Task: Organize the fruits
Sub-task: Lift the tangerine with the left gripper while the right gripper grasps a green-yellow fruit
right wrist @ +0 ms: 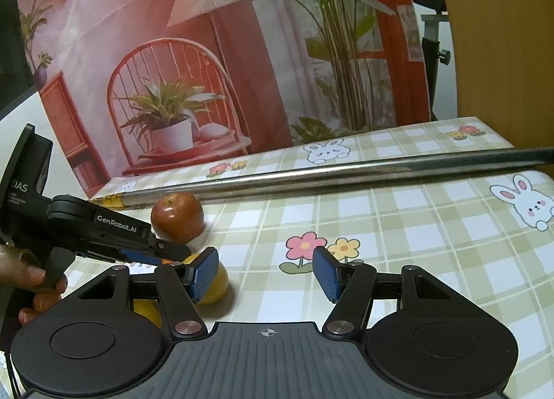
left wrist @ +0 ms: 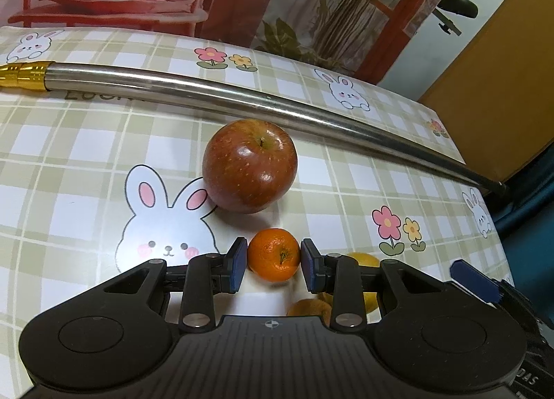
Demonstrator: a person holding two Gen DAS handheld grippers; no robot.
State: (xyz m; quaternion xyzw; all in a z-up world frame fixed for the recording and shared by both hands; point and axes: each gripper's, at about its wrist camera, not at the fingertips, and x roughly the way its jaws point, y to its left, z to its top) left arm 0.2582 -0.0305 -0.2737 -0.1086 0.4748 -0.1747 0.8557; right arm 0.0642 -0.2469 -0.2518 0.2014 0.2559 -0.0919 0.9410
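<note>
Mandarin (left wrist: 274, 255) sits on the counter (left wrist: 69, 170) between your left gripper's (left wrist: 274, 262) jaws, which are narrow and pressed against its two sides. Just beside it, toward your right gripper (right wrist: 266, 276), a lemon (left wrist: 363, 260) and another orange-brown fruit (left wrist: 308, 307) lie partly hidden behind the left fingers (left wrist: 313, 265). Your right jaws stand moderately apart with nothing between them; the lemon shows just behind the left-hand blue pad (right wrist: 204, 276). Your left hand (right wrist: 31, 281) grips the left gripper's handle at the edge of the right wrist view. Beyond the mandarin, close but apart, an apple (left wrist: 250, 166) stands upright. Farther back a long metal rod (left wrist: 242, 101) with a gold end lies across the counter.
</note>
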